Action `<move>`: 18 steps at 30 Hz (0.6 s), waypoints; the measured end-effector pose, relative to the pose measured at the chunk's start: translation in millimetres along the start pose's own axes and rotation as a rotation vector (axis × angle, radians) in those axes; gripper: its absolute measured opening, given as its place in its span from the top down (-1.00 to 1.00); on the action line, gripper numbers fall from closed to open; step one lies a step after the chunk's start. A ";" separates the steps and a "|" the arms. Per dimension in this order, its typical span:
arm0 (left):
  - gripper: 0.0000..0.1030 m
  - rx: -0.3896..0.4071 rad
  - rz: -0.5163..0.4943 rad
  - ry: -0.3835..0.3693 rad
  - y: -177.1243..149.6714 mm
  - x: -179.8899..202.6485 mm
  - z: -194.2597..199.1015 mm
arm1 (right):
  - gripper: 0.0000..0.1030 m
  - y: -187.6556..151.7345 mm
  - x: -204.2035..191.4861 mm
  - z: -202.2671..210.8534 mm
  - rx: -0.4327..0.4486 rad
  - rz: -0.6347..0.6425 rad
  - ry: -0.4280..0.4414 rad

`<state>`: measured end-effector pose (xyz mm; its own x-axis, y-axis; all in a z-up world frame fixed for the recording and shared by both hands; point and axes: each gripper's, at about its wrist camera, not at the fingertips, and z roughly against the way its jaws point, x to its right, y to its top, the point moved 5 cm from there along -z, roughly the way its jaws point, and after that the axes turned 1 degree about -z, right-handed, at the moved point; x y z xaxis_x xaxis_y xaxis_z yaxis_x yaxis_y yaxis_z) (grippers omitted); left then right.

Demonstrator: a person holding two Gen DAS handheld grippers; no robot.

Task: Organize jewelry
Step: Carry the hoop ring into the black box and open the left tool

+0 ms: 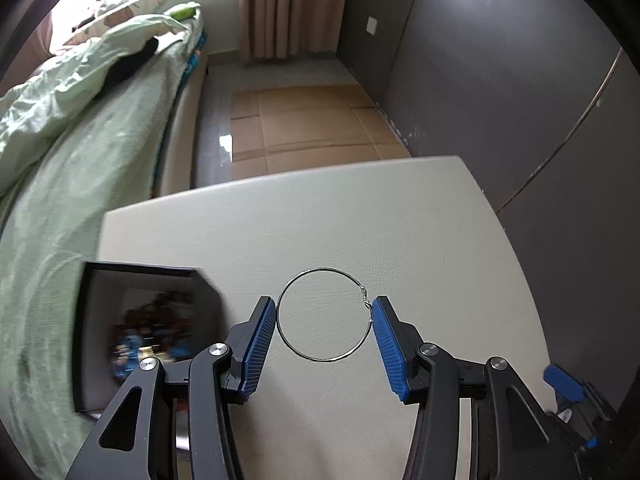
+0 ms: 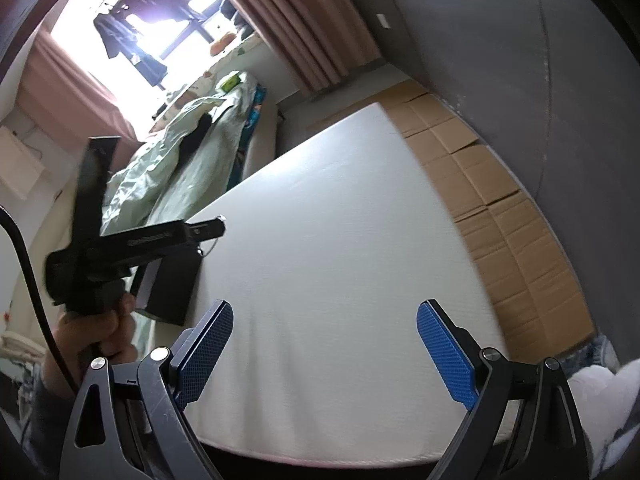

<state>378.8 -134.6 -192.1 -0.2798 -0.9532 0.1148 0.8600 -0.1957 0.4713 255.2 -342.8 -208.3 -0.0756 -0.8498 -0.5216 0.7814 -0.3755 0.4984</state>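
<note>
A large thin silver hoop earring [image 1: 324, 268] spans the gap between the blue pads of my left gripper [image 1: 324, 302]. Both pads touch its sides, so the gripper is shut on it, a little above the white table [image 1: 360, 208]. To the left stands an open black jewelry box [image 1: 140, 269]; its inside is blurred, with blue and dark items. In the right wrist view, a hand holds the left gripper [image 2: 216, 226] over that black box [image 2: 172, 280]. My right gripper [image 2: 325, 308] stands wide open over the white table [image 2: 340, 200] with nothing between its fingers.
A bed with a pale green quilt [image 1: 80, 140] runs along the table's left side. Flattened cardboard [image 1: 312, 120] covers the floor beyond the table's far edge. A dark grey wall [image 1: 500, 80] borders the right side. Pink curtains [image 2: 300, 20] hang by the window.
</note>
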 end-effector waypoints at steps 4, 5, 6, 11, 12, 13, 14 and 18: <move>0.00 0.027 0.024 0.008 -0.8 -24.9 20.6 | -0.82 1.6 -16.8 -9.8 -0.009 0.020 0.012; 0.00 0.032 0.031 0.013 -0.7 -31.5 24.7 | -0.82 2.3 -22.2 -12.7 -0.013 0.027 0.015; 0.00 0.036 0.035 0.016 -0.1 -37.4 27.8 | -0.82 3.0 -27.4 -15.4 -0.016 0.035 0.016; 0.00 0.048 0.069 0.032 -4.2 -68.0 40.4 | -0.82 3.9 -51.3 -24.7 -0.027 0.065 0.014; 0.00 0.049 0.075 0.037 -4.9 -71.9 41.8 | -0.82 4.3 -55.7 -26.3 -0.029 0.072 0.012; 0.00 0.049 0.084 0.040 -5.0 -77.5 41.9 | -0.82 3.2 -59.6 -27.1 -0.030 0.076 0.011; -0.01 0.046 0.092 0.039 -5.0 -82.4 41.2 | -0.82 3.2 -63.4 -28.3 -0.032 0.080 0.009; -0.03 0.041 0.109 0.053 -7.0 -94.0 38.5 | -1.00 3.0 -69.4 -31.9 -0.049 0.069 -0.005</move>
<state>382.6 -34.8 -172.5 -0.1618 -0.9793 0.1219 0.8656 -0.0815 0.4941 282.6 -273.2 -192.6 -0.0233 -0.8747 -0.4840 0.8142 -0.2975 0.4985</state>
